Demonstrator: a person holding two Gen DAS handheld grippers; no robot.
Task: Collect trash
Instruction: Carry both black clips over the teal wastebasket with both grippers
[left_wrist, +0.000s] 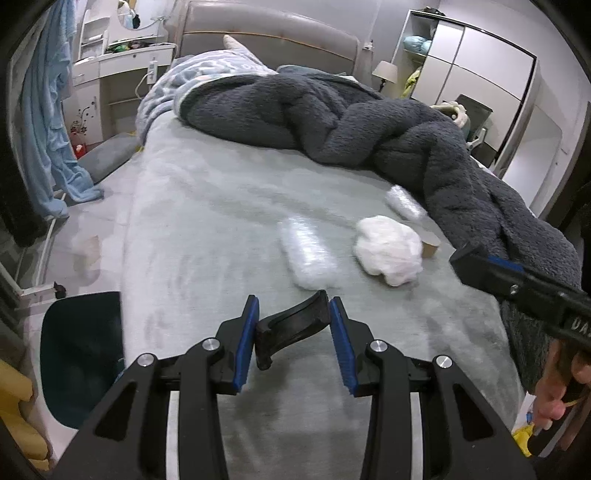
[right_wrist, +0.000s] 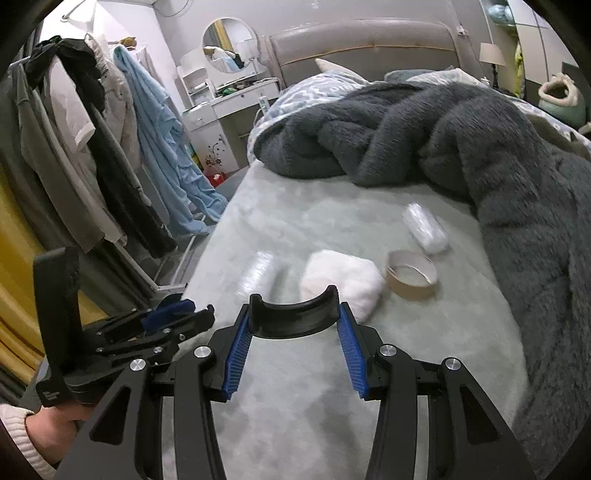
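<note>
On the pale grey bed sheet (left_wrist: 207, 221) lie a clear plastic wrap roll (left_wrist: 306, 254), a white crumpled wad (left_wrist: 388, 254), a cardboard tape ring (left_wrist: 430, 248) and a second clear plastic bundle (left_wrist: 406, 204). My left gripper (left_wrist: 293, 306) hovers over the sheet just short of them, shut on a black curved plastic piece (left_wrist: 291, 326). In the right wrist view my right gripper (right_wrist: 295, 314) is shut on another black curved piece (right_wrist: 295, 321), close before the wad (right_wrist: 343, 277), the roll (right_wrist: 256, 273), the ring (right_wrist: 412, 284) and the bundle (right_wrist: 424, 229). The left gripper (right_wrist: 192, 314) shows beside it.
A dark grey fluffy blanket (left_wrist: 369, 122) is heaped across the far and right side of the bed. A dark teal object (left_wrist: 81, 350) stands on the floor left of the bed. A clothes rack (right_wrist: 92, 147) with hanging garments lines the left side. A dresser (right_wrist: 236, 107) stands by the headboard.
</note>
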